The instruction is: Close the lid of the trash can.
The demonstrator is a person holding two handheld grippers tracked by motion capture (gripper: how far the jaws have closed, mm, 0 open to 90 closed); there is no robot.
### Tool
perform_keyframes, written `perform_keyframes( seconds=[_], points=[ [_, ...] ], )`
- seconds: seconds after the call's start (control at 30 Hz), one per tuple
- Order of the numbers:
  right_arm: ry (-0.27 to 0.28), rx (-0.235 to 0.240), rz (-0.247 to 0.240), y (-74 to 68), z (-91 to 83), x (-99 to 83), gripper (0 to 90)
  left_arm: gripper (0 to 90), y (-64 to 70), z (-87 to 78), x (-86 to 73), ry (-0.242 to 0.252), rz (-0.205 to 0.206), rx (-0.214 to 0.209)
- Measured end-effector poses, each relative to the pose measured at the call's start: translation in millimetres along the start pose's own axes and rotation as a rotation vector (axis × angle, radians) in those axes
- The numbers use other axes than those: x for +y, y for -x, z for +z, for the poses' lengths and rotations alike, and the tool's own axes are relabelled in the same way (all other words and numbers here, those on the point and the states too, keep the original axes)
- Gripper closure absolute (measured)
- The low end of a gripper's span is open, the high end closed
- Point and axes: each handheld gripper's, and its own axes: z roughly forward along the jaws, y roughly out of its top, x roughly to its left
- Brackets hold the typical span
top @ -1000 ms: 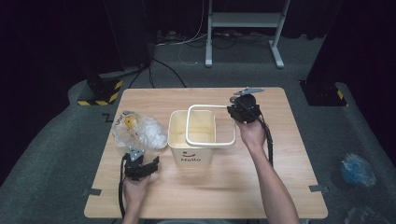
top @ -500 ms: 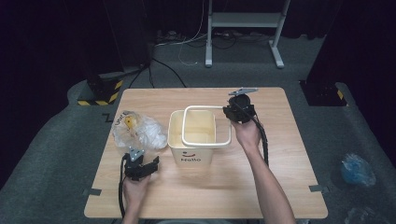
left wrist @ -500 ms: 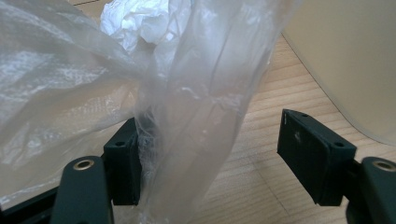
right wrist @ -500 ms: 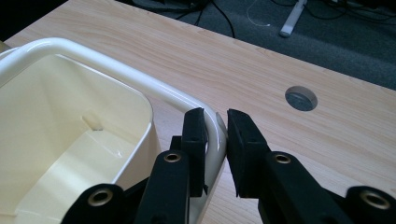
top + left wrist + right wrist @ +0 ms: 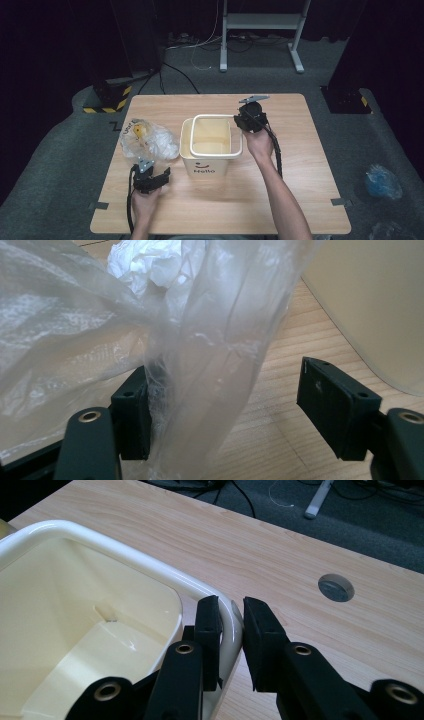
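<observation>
Now the right gripper (image 5: 242,121) has carried the white rim ring (image 5: 216,136), pinched, back over the bin (image 5: 206,162); left gripper (image 5: 225,405) gapes around the plastic bag (image 5: 147,140).

Left gripper (image 5: 159,176) low near table edge, jaws wide apart. Right gripper (image 5: 231,625) extended forward, jaws nearly closed.

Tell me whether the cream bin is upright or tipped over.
Upright: the cream bin stands on the table with its open mouth up, and the right gripper jaws straddle its white rim.
</observation>
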Motion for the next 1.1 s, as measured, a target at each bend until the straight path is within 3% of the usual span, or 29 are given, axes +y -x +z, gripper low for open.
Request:
perform_keyframes(
  seconds=[1.1],
  points=[
    [-0.003, 0.029, -0.011, -21.0, 15.3, 6.3, 77.9, 29.3, -0.9, -0.8, -0.2, 0.007, -0.002, -0.005]
  ],
)
